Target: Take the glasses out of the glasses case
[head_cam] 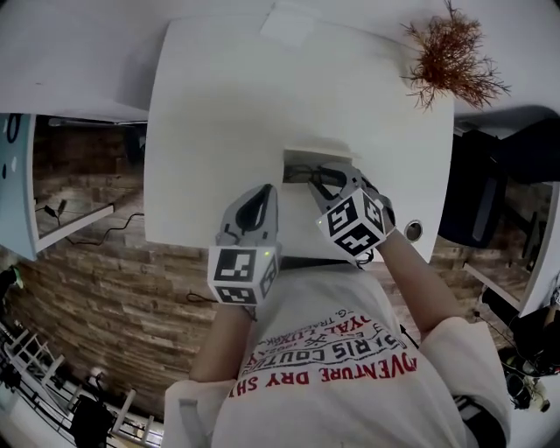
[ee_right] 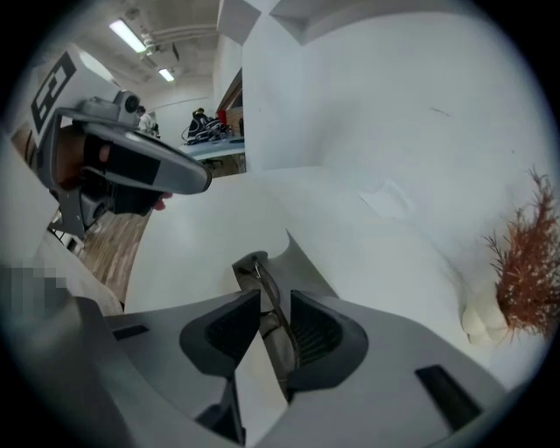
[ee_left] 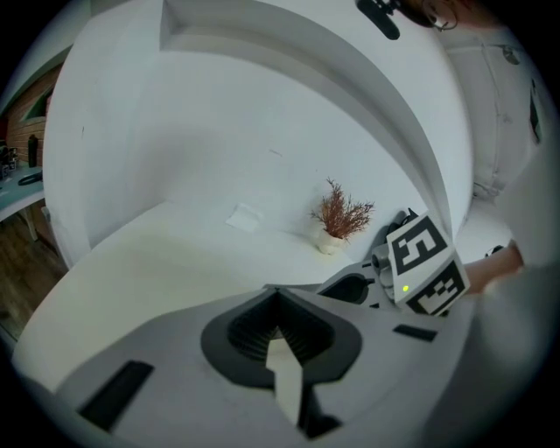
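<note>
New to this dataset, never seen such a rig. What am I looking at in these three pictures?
No robot here: a person holds a handheld claw in each hand, and the marker cubes are part of them. The head view looks down from the person's head; the other two cameras each ride on a claw. On the white table are an open grey case, a dried plant and a paper slip. The right claw is closed on the glasses, right at the case. The left claw is shut and empty, near the table's front edge.

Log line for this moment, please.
right gripper: shut on glasses, at open case | left gripper: shut, empty, over table
</note>
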Tool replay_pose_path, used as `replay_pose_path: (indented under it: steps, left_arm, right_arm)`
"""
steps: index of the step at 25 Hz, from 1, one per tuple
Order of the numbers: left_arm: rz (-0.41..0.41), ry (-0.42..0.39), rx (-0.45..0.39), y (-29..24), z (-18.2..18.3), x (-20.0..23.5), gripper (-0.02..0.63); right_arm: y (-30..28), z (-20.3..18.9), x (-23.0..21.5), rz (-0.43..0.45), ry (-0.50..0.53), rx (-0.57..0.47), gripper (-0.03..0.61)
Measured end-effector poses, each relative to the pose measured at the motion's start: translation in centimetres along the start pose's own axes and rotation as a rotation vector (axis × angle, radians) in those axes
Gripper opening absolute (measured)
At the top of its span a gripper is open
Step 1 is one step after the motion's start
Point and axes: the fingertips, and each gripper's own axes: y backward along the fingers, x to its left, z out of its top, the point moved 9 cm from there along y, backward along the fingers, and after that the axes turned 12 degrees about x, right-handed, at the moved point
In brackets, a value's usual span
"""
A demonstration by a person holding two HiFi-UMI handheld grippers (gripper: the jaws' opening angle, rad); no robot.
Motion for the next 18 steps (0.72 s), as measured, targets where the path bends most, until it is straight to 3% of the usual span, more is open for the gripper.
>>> replay_pose_path:
  steps: [6,18]
  left_arm:
    - [0.025,0.021,0.01,-0.1,-0.2,-0.1,-0.003]
    - [0.054,0.034,0.017,-0.1,-0.4,0.1,-0.003]
  right_arm:
    - [-1.4,-0.5,-0.3,0.023,0.134,0.089,0.089]
    - [-2.3,-0.4,-0.9,-0.003,0.295,0.12,0.028]
